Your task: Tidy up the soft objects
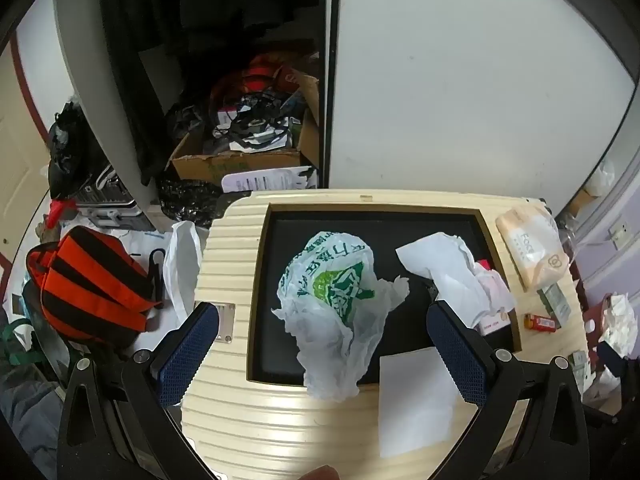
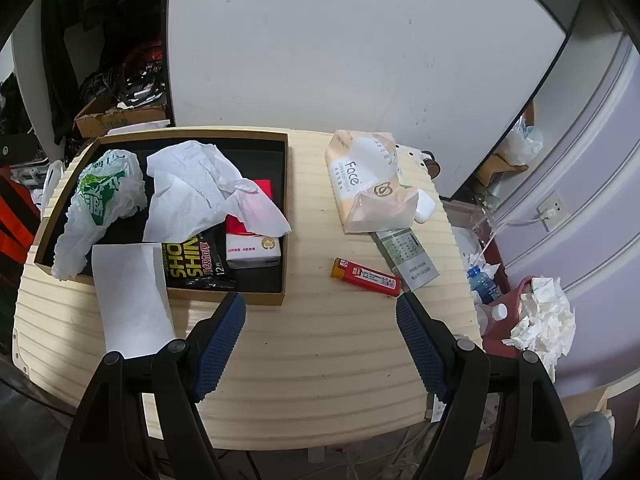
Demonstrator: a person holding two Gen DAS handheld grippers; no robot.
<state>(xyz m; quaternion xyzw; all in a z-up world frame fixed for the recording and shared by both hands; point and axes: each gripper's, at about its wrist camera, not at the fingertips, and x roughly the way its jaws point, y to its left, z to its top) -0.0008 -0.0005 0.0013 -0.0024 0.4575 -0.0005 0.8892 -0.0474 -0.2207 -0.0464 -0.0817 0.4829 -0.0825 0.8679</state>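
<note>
A shallow black tray [image 1: 264, 280] [image 2: 285, 184] lies on a cream ribbed suitcase [image 1: 232, 420] [image 2: 320, 380]. In it lie a white-and-green plastic bag [image 1: 332, 300] [image 2: 100, 196], crumpled white tissue [image 1: 448, 268] [image 2: 196, 188], a black wipes pack [image 2: 192, 260] and a small red-and-white tissue pack [image 2: 252, 248]. A flat white sheet [image 1: 416, 400] [image 2: 128, 300] overlaps the tray's near rim. A Face tissue pack [image 1: 532, 252] [image 2: 368, 180] lies on the suitcase right of the tray. My left gripper [image 1: 322, 356] is open around the bag's lower end. My right gripper [image 2: 320, 344] is open and empty above bare suitcase.
A red lighter [image 2: 366, 276] [image 1: 542, 323] and a green box [image 2: 408, 258] lie right of the tray. An orange-black bag [image 1: 92, 284] and a full cardboard box [image 1: 240, 152] sit to the left. A red bin with tissues [image 2: 536, 316] stands at right.
</note>
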